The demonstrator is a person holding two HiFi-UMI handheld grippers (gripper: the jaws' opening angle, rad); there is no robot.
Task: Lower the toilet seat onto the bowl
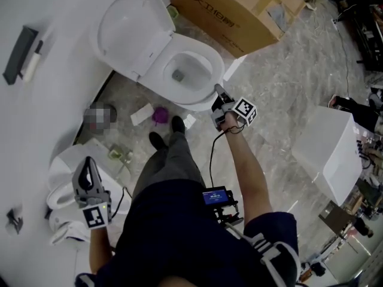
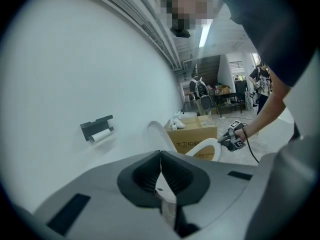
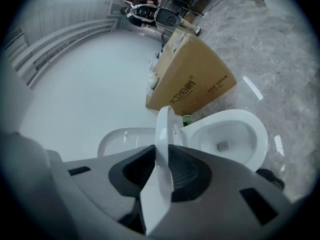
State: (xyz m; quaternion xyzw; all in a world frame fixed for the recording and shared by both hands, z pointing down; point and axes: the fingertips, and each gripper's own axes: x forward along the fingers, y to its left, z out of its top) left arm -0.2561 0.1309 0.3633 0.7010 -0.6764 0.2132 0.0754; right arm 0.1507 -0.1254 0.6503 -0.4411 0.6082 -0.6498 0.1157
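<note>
A white toilet stands against the wall, its lid (image 1: 128, 28) raised and its bowl (image 1: 187, 69) open. My right gripper (image 1: 219, 93) is at the front of the seat (image 1: 197, 99). In the right gripper view it (image 3: 162, 154) is shut on the seat's front rim (image 3: 164, 129), which runs edge-on between the pads, tilted above the bowl (image 3: 235, 136). The left gripper view shows the seat (image 2: 206, 149) slanting up, with the right gripper (image 2: 229, 140) on its edge. My left gripper (image 1: 88, 163) hangs far back at the lower left, shut (image 2: 160, 156) with nothing in it.
A brown cardboard box (image 1: 233, 11) stands just right of the toilet. A paper-roll holder (image 1: 21, 55) is on the wall. A second white fixture (image 1: 63, 181) lies by my left gripper. A white box (image 1: 332, 151) stands at right. A purple object (image 1: 160, 115) and scraps lie by the person's feet (image 1: 167, 130).
</note>
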